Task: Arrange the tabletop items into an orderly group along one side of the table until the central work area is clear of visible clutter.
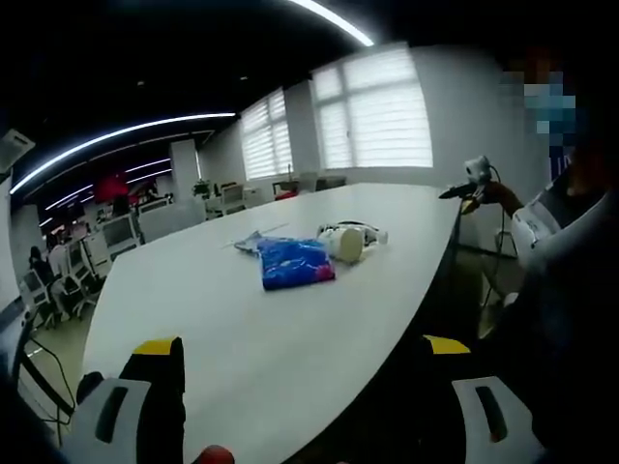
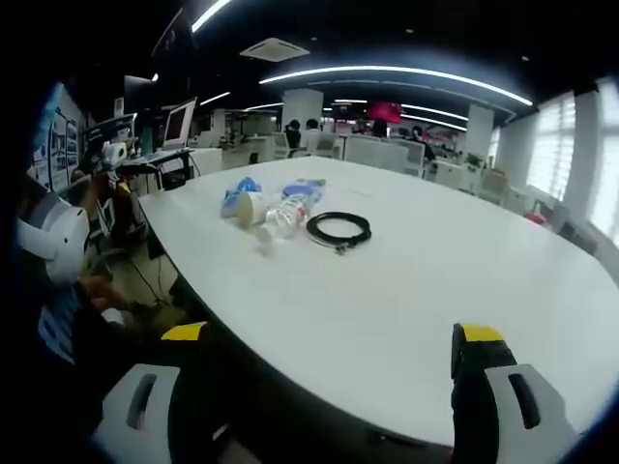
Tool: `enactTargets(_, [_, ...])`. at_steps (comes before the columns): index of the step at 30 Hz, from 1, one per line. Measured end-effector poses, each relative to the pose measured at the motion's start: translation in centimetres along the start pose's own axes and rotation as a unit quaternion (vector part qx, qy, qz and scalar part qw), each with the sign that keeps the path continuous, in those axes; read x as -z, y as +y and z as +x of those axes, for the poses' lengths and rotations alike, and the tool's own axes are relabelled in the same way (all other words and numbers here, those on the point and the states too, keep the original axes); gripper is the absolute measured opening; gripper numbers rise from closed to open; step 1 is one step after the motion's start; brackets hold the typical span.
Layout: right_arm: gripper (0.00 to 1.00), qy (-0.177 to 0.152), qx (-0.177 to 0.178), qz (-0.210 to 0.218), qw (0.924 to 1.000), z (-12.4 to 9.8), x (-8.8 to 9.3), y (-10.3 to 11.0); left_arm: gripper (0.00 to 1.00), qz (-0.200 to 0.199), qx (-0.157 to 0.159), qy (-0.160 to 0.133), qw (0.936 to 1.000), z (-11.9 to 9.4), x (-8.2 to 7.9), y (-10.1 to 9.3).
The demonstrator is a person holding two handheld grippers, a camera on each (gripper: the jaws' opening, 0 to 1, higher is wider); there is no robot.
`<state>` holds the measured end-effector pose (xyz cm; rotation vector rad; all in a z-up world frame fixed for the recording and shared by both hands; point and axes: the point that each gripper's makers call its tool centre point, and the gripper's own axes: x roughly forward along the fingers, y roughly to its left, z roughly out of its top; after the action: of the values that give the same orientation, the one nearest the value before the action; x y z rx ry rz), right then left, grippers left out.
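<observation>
A small cluster lies on the white oval table (image 1: 242,329): a blue plastic bag (image 1: 295,263), a white paper cup (image 1: 346,244) on its side and a clear bottle (image 1: 373,235). In the right gripper view the same blue bag (image 2: 239,195), cup (image 2: 251,207) and bottle (image 2: 280,220) lie beside a coiled black cable (image 2: 338,229). My left gripper (image 1: 302,345) is open over the table's near edge, far short of the items. My right gripper (image 2: 332,333) is open too, at the table's (image 2: 406,319) edge, holding nothing. Each gripper appears small in the other's view: right gripper (image 1: 474,179), left gripper (image 2: 114,153).
The person's white sleeve (image 1: 571,251) is at the table's side, and again as a sleeve (image 2: 48,242) in the right gripper view. Office chairs (image 1: 116,237), desks and monitors (image 2: 179,124) ring the table. Blinded windows (image 1: 387,111) stand behind.
</observation>
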<state>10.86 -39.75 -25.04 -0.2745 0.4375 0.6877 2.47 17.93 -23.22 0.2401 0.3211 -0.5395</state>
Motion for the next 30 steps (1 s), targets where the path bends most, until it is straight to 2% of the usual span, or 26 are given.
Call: enactTargets(30, [1.00,-0.011,-0.003,-0.005,0.9999,0.5,-0.5,0.5,1.00,0.009,0.015,-0.009,0.9998,1.4,-0.5,-0.6])
